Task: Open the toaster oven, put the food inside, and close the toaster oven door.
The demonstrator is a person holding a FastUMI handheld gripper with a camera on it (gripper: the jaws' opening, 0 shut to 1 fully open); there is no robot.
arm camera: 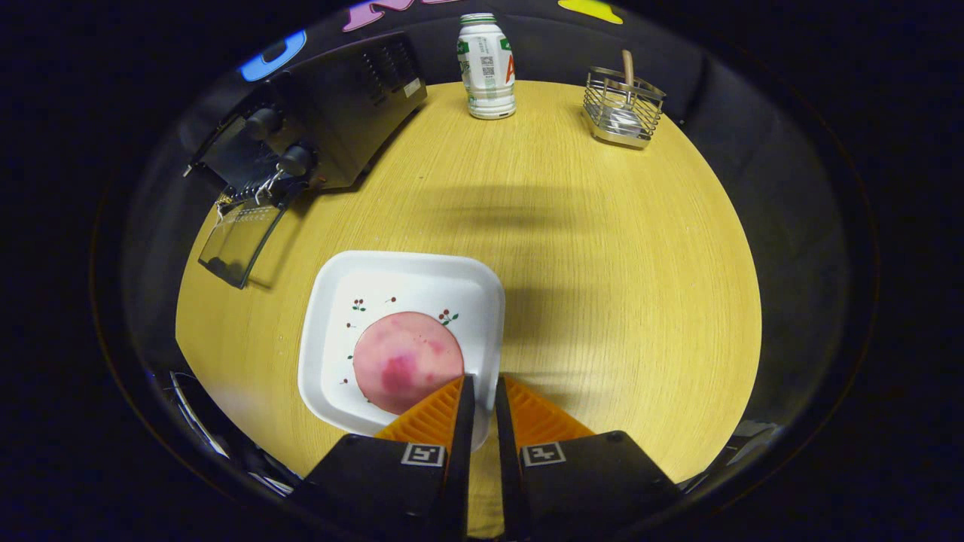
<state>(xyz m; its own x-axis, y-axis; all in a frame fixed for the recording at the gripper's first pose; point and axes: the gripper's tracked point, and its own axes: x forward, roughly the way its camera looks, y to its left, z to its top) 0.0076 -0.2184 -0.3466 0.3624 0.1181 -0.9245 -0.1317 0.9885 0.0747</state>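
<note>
A round pink slice of food [407, 361] lies on a white square plate [339, 331] with small cherry prints, on the yellow wooden table. My gripper [483, 379] is over the plate's near right rim. One finger is inside the rim by the food's edge and the other outside, with only a narrow gap holding the rim. The black toaster oven [339, 113] stands at the far left of the table. Its glass door [239, 241] hangs open and down towards the plate, and a wire rack [252, 194] shows at the mouth.
A white bottle [487, 68] stands at the table's far edge. To its right is a wire basket [622, 109] with a wooden handle sticking out. Bare table [617, 286] stretches to the right of the plate.
</note>
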